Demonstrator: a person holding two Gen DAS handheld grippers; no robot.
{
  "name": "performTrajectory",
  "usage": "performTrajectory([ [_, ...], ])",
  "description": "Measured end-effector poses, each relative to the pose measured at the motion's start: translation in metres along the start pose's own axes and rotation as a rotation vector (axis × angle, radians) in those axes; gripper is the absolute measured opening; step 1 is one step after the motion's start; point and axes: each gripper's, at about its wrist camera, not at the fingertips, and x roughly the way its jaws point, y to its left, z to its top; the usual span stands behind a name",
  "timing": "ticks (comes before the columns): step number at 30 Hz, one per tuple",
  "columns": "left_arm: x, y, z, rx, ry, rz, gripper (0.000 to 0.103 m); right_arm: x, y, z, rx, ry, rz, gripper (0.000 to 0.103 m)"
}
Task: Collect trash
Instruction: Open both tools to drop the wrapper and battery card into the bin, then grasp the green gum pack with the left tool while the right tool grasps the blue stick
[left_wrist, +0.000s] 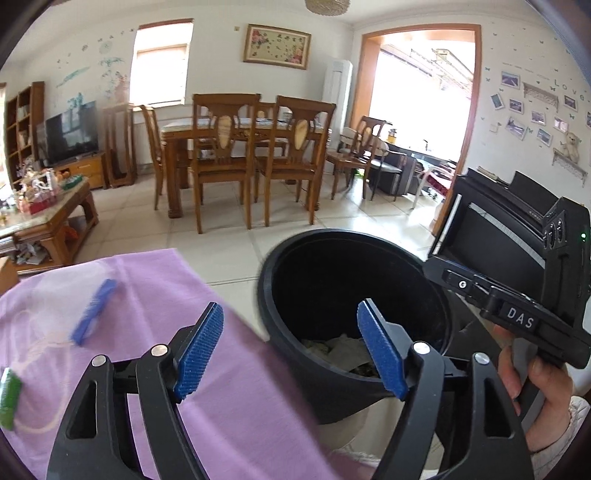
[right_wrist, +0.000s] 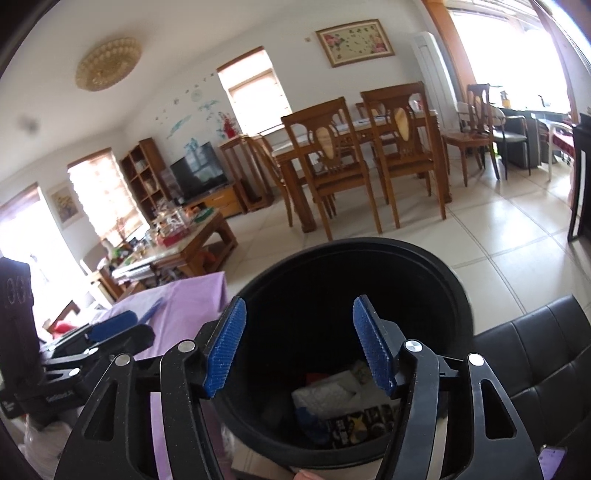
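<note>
A black round trash bin (left_wrist: 354, 295) stands on the floor beside a table with a purple cloth (left_wrist: 155, 332). Several wrappers and papers (right_wrist: 332, 398) lie in the bin's bottom. My left gripper (left_wrist: 291, 350) is open and empty, between the cloth's edge and the bin. My right gripper (right_wrist: 297, 347) is open and empty above the bin's mouth (right_wrist: 351, 258). The right gripper's body also shows in the left wrist view (left_wrist: 517, 306), held by a hand. A blue strip-shaped item (left_wrist: 94, 312) and a green wrapper (left_wrist: 9, 398) lie on the cloth.
A black leather seat (right_wrist: 535, 350) is right of the bin. A black cabinet (left_wrist: 498, 229) stands behind it. A wooden dining table with chairs (left_wrist: 243, 147) is across the tiled floor. A cluttered coffee table (left_wrist: 48, 210) sits at the left.
</note>
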Motion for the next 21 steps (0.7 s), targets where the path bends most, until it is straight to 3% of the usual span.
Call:
performTrajectory([
  [6, -0.038, 0.077, -0.015, -0.062, -0.004, 0.142, 0.075, 0.019, 0.060, 0.000, -0.068, 0.036, 0.068, 0.061],
  [11, -0.062, 0.156, -0.039, -0.146, 0.041, 0.312, 0.075, 0.041, 0.115, -0.004, -0.131, 0.080, 0.133, 0.061],
  [15, -0.074, 0.200, -0.057, -0.225, 0.077, 0.368, 0.075, 0.062, 0.161, -0.009, -0.175, 0.128, 0.185, 0.061],
  [18, -0.073, 0.219, -0.064, -0.241, 0.117, 0.397, 0.075, 0.081, 0.194, -0.010, -0.202, 0.176, 0.224, 0.072],
  [21, -0.069, 0.238, -0.071, -0.259, 0.153, 0.404, 0.075, 0.096, 0.225, -0.017, -0.235, 0.219, 0.238, 0.072],
])
